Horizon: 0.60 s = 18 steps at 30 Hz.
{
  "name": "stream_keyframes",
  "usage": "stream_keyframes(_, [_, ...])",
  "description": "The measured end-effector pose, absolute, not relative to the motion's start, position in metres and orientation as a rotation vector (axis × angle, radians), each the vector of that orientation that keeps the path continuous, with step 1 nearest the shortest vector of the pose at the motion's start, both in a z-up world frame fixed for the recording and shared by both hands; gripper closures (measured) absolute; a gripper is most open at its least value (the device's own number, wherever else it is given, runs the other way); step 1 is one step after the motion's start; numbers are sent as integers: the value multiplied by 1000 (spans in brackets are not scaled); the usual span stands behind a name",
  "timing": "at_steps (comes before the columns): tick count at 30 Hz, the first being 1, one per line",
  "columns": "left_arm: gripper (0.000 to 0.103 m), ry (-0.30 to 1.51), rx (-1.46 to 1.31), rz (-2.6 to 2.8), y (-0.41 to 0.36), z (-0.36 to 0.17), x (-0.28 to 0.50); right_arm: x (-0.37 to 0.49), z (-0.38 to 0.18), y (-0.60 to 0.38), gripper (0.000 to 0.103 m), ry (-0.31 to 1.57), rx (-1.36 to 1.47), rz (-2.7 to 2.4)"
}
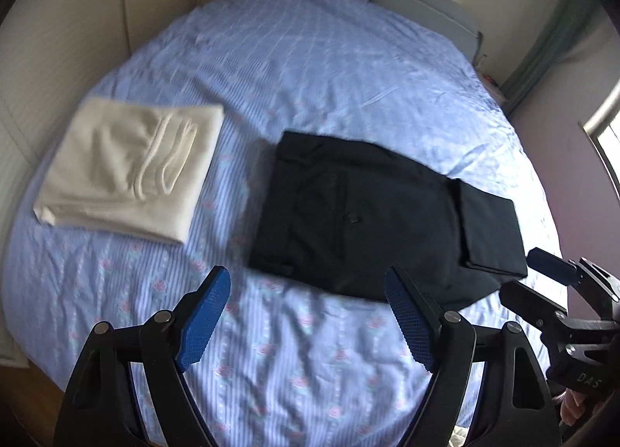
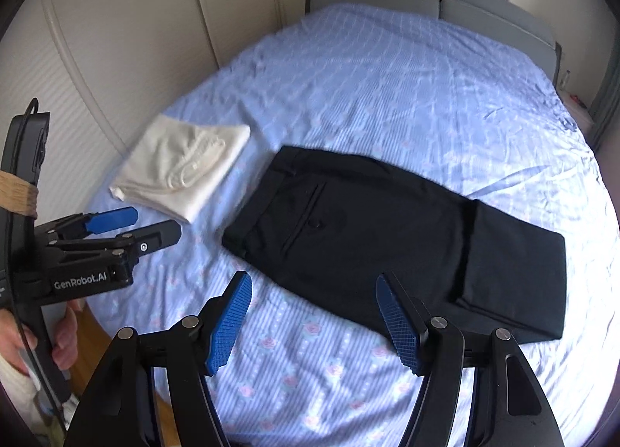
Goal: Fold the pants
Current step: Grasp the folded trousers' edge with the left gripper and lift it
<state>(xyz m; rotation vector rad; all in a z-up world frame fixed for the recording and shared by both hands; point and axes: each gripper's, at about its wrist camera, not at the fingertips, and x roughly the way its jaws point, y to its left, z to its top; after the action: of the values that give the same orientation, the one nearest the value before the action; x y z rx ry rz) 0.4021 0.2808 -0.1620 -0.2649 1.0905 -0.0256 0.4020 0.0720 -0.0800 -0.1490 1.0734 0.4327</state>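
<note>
left wrist view: black pants (image 1: 360, 214) lie partly folded on bed (image 1: 310, 78), ahead of both grippers, long axis left-right, doubled legs on right; left gripper (image 1: 306, 315) fingers wide apart, empty; right gripper (image 2: 314, 315) same, nearer leg end

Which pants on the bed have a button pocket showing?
The black folded pants in the middle of the blue striped bedsheet show a buttoned back pocket. The cream folded pants lie to their left, by the wall, and show no button.
</note>
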Motion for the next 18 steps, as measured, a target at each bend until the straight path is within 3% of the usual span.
stream_keyframes(8, [24, 1165, -529, -56, 326, -251, 431, 442, -139, 126, 35, 1214, -201, 409])
stream_keyframes(18, [37, 1227, -792, -167, 352, -338, 458, 468, -179, 163, 35, 1296, -302, 406])
